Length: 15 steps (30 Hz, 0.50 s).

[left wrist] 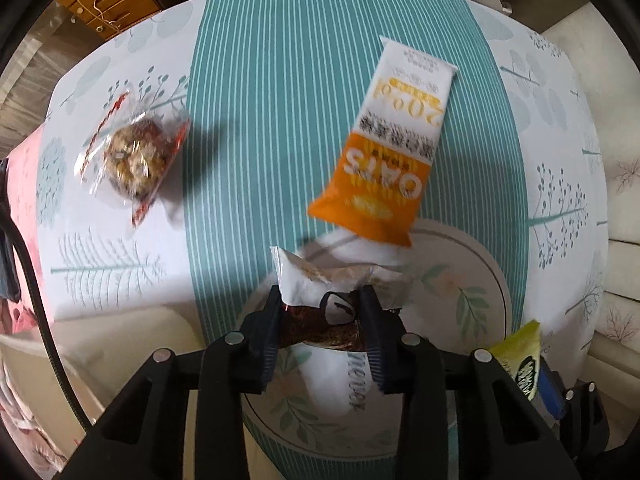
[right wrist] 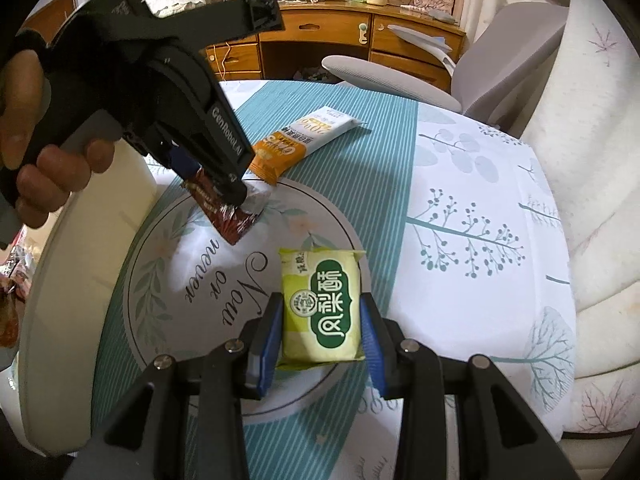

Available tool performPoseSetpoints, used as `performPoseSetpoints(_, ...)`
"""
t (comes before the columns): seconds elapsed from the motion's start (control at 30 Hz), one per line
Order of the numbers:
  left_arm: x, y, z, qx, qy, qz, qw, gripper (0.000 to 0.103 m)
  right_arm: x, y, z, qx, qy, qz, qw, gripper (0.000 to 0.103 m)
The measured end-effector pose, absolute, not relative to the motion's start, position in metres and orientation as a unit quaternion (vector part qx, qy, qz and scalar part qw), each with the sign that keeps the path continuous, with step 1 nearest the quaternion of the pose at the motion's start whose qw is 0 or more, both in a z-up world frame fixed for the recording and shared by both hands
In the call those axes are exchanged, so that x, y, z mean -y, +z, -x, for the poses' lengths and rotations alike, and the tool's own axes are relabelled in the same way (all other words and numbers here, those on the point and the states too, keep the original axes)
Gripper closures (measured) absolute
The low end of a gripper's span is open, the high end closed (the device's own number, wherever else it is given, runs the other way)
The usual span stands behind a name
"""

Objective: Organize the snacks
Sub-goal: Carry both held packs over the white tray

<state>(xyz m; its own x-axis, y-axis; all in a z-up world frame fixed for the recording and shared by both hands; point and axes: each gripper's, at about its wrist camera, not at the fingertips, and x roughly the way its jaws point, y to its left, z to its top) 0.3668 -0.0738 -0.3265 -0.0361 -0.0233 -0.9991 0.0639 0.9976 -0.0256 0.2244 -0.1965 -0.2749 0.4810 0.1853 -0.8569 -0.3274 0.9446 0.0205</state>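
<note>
My left gripper is shut on a brown-and-white snack packet and holds it over the round floral plate. In the right wrist view the same left gripper holds that packet above the plate. My right gripper is shut on a yellow-green pineapple cake packet over the plate's near edge; it also shows in the left wrist view. An orange-and-white oats bar lies on the teal cloth, touching the plate's far rim.
A clear-wrapped nut cookie lies at the left on the white tablecloth. A grey office chair and a wooden desk stand behind the table. A white sofa is at the right.
</note>
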Motion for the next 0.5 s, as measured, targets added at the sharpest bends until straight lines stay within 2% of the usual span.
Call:
performPoseSetpoints(0.23, 0.089, -0.31, -0.328, -0.724, -0.044, -0.008, 0.688, 0.069, 0.21, -0.251, -0.209, -0.473, 0.149, 0.065, 0.866, 0.066)
performPoseSetpoints(0.5, 0.091, -0.257, -0.281, -0.693, -0.055, 0.018, 0.718, 0.069, 0.226, -0.224, -0.189, -0.453, 0.148, 0.055, 0.878, 0.066)
